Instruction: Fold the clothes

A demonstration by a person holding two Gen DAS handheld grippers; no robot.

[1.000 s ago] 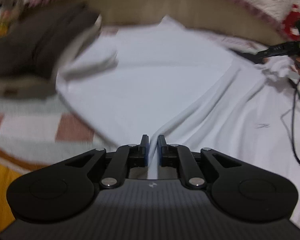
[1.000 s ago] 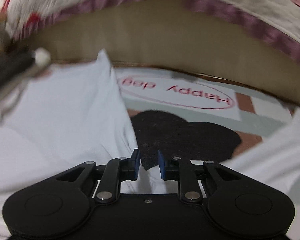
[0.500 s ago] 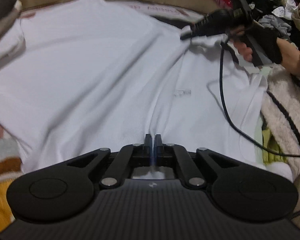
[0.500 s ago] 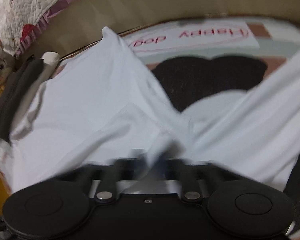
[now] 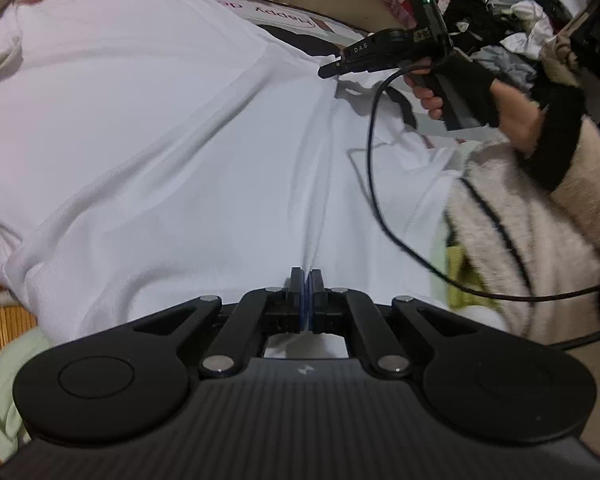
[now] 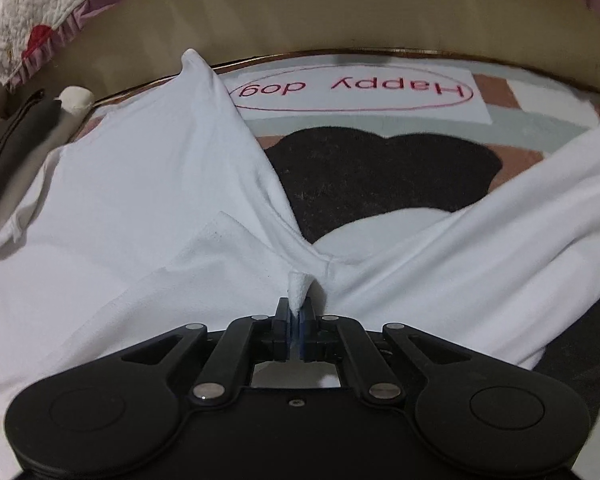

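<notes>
A white garment (image 5: 172,128) lies spread over a printed mat, and it fills the lower half of the right wrist view (image 6: 140,208). My left gripper (image 5: 307,280) is shut on the garment's near edge, with taut creases running away from the jaws. My right gripper (image 6: 299,312) is shut on a pinched peak of the white cloth. In the left wrist view the right gripper (image 5: 332,70) grips the garment's far right part, held by a gloved hand (image 5: 460,88).
The mat (image 6: 352,92) bears the words "Happy dog" and a black shape (image 6: 380,176). A beige wall (image 6: 300,12) rims the back. A quilted blanket (image 6: 40,12) lies at the far left, dark folded cloth (image 6: 16,136) beside it. A clothes pile (image 5: 512,20) and cable (image 5: 380,184) are at right.
Both grippers have closed on the white garment. The left view has swung right, so the right gripper and hand now show. The cloth has pulled taut between the two grips.
</notes>
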